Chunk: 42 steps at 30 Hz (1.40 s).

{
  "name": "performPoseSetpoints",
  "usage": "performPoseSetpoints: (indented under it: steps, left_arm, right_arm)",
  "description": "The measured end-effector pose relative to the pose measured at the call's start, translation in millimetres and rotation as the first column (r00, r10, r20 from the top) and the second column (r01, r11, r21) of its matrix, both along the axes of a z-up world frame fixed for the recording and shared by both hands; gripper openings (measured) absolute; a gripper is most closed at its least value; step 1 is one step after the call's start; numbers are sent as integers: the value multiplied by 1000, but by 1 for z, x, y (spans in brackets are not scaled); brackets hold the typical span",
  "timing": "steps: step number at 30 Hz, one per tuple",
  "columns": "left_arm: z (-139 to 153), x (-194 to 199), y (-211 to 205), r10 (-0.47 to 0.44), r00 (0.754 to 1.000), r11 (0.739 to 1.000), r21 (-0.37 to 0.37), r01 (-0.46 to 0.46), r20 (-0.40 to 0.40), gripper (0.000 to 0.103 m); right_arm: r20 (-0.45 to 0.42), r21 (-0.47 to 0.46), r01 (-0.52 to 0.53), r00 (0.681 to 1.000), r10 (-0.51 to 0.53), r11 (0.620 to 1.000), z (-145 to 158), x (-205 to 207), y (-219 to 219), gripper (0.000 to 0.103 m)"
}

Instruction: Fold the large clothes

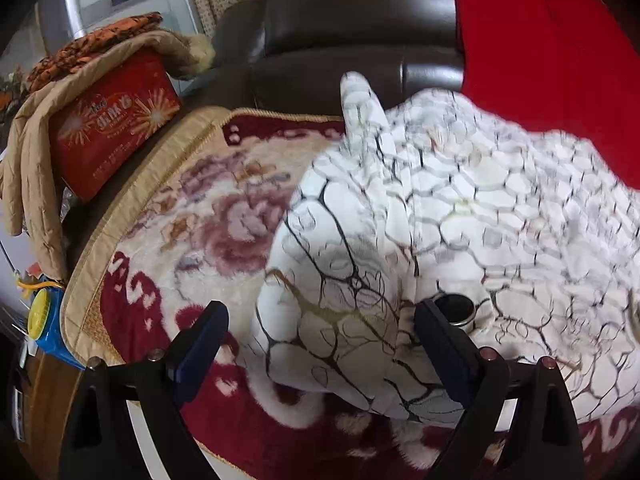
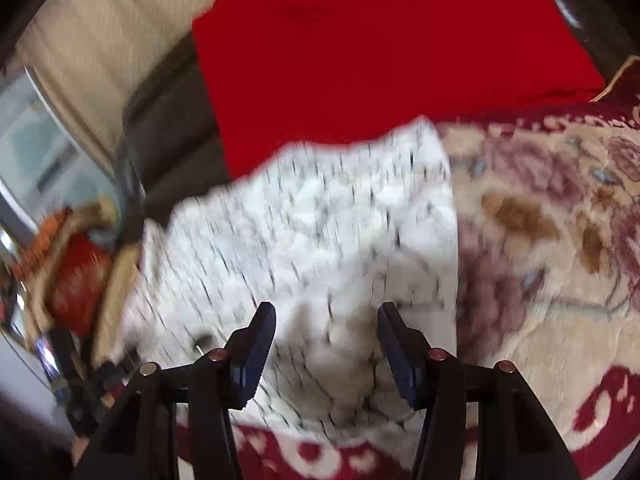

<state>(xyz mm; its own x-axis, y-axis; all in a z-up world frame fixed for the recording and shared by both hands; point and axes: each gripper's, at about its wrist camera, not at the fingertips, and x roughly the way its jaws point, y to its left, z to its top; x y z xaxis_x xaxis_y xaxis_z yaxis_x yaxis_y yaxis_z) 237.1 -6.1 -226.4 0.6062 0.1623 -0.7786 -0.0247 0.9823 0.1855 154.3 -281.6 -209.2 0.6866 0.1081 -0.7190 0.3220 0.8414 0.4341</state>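
A: Left gripper [image 1: 320,344]: pose and state?
B: Pitched down over the garment [image 1: 460,216], jaws wide apart, straddling a raised fold; the pads are not pressing it.
A: Right gripper [image 2: 326,344]?
B: Also pitched down, jaws about half open, cloth between them but not pinched.
A: The garment?
B: White with a dark crackle print, rumpled, on the floral blanket [image 1: 192,216], its far edge against the red cloth [image 1: 540,60].

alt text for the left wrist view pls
A white garment with a black and gold crackle print lies bunched on a plush red and cream floral blanket, between the open left gripper fingers. Behind it are a dark leather sofa and red cloth.
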Motion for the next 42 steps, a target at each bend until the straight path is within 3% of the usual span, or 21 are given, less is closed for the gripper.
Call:
performPoseSetpoints:
  steps: [2,7,9,14,16,19,22,29,32,34,37,42]
  left_arm:
    - [-5,1,0,-4,1000,1000,-6,4,-23,95]
    - [7,-8,19,24,1000,992,-125,-25,-8,95]
    - [11,-15,22,36,999,990,-137,-34,10,94]
    - [23,-31,26,67,994,994,-93,-58,90,94]
    - [16,-27,30,84,995,993,-88,-79,57,94]
    - [-6,-15,31,91,994,992,-79,-95,-54,95]
    - [-5,-14,36,97,994,989,-111,-103,-53,95]
    - [18,-17,49,127,991,982,-149,-118,52,94]
    - [14,-2,53,153,987,978,-151,-145,40,94]
    - [2,11,54,180,984,976,-120,-180,-11,94]
    - [-18,24,53,196,976,975,-88,-204,-94,96]
    - [-8,15,55,210,977,973,-83,-214,-47,96]
  right_arm:
    - [-87,-56,-29,996,24,998,-12,10,9,57]
    - [-42,-37,-16,999,14,999,0,-1,9,57]
    - [4,-20,-12,1000,12,1000,7,-11,8,57]
    - [124,-54,-76,989,83,996,27,-24,25,57]
    - [93,-47,-111,989,115,993,21,-21,31,57]
    - [-22,-3,-129,991,128,992,-5,-6,36,57]
    - [-55,-7,-118,992,117,993,-14,0,39,58]
    - [113,48,-96,990,90,994,6,-13,30,59]
    - [158,69,-77,985,65,995,12,-14,23,58]
    - [126,90,-73,990,62,993,5,-6,20,59]
    - [10,116,-58,998,57,992,-19,11,17,58]
    - [40,141,-52,998,47,989,-15,11,13,57]
